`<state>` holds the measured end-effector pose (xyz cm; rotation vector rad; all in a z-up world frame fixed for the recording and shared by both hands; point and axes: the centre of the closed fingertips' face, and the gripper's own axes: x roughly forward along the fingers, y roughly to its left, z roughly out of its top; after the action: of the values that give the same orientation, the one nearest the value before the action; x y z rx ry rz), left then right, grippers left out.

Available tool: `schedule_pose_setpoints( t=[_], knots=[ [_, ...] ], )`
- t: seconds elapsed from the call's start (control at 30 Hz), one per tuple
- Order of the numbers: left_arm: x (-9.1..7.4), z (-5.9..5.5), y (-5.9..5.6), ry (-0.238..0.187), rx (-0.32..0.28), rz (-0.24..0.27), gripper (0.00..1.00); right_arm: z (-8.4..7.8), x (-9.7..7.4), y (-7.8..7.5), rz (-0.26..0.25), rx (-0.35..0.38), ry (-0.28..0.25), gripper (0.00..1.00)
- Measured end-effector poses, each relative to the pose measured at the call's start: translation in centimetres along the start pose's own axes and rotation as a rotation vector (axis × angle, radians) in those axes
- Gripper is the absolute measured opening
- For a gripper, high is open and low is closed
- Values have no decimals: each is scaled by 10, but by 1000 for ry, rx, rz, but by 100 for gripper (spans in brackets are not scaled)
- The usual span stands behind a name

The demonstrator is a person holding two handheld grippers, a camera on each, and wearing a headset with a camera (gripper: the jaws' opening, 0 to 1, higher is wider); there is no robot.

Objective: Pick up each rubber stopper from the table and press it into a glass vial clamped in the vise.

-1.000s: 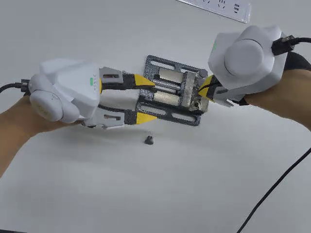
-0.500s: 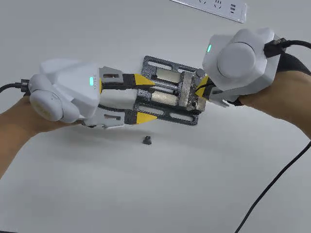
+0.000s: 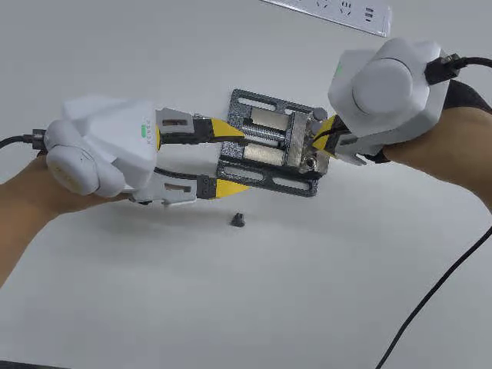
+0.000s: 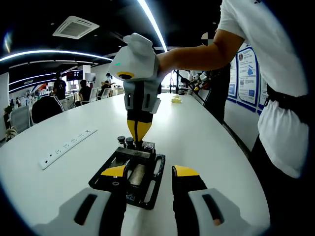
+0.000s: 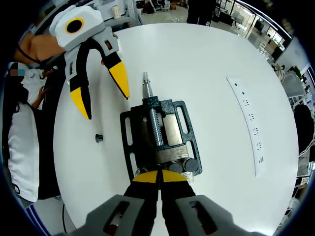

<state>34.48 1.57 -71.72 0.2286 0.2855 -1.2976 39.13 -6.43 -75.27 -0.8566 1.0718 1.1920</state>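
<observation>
A dark metal vise [image 3: 265, 183] lies mid-table, with small vials topped by dark stoppers [image 5: 190, 164] at its clamping end. One loose black rubber stopper [image 3: 238, 221] lies on the table just in front of the vise; the right gripper view shows this stopper [image 5: 99, 138] too. My right gripper [image 3: 321, 140] is shut, its yellow tips right over the vial end [image 4: 147, 146]; nothing shows between its tips [image 5: 158, 177]. My left gripper [image 3: 230, 157] is open, its jaws straddling the vise's screw end [image 4: 147, 189].
A white power strip [image 3: 338, 11] lies at the table's far edge. A black cable [image 3: 430, 296] trails across the table at the right. A person's body in a white shirt [image 4: 275, 73] stands beside the table.
My right gripper has shifted slightly left and back over the vials while staying shut. The left gripper, vise and loose stopper have stayed in place.
</observation>
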Motion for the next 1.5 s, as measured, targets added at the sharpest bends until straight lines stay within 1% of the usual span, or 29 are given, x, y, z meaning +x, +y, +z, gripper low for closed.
schedule_pose_setpoints(
  t=[0.13, 0.23, 0.43, 0.6, 0.7, 0.87, 1.03, 1.13, 1.33, 1.5],
  knots=[
    [-1, 1, 0, 4, 2, 2, 33, 0, 0, 0, -7, -8, -24, 1],
    [-1, 2, 0, 3, 2, 2, 33, 0, -1, 0, -8, 8, -41, 1],
    [-2, 2, -3, 8, 4, 0, 33, 0, 0, 1, -24, 1, -52, 1],
    [-3, 4, -6, 10, 7, 1, 33, 0, -1, 1, -37, 15, -68, 1],
    [-5, 5, -7, 9, 5, 4, 33, 0, -2, 1, -46, 28, -94, 1],
    [-9, 7, -10, 10, 3, 12, 33, -1, -4, 1, -88, 75, -160, 2],
    [-10, 7, -13, 16, 2, 14, 33, -1, -6, 3, -123, 81, -209, 2],
    [-12, 8, -15, 16, 1, 18, 33, -2, -8, 5, -132, 103, -239, 4],
    [-12, 9, -18, 20, 1, 20, 34, -5, -10, 7, -148, 128, -272, 8],
    [-12, 9, -21, 23, -1, 22, 34, -3, -14, 10, -157, 148, -318, 12]
  ],
)
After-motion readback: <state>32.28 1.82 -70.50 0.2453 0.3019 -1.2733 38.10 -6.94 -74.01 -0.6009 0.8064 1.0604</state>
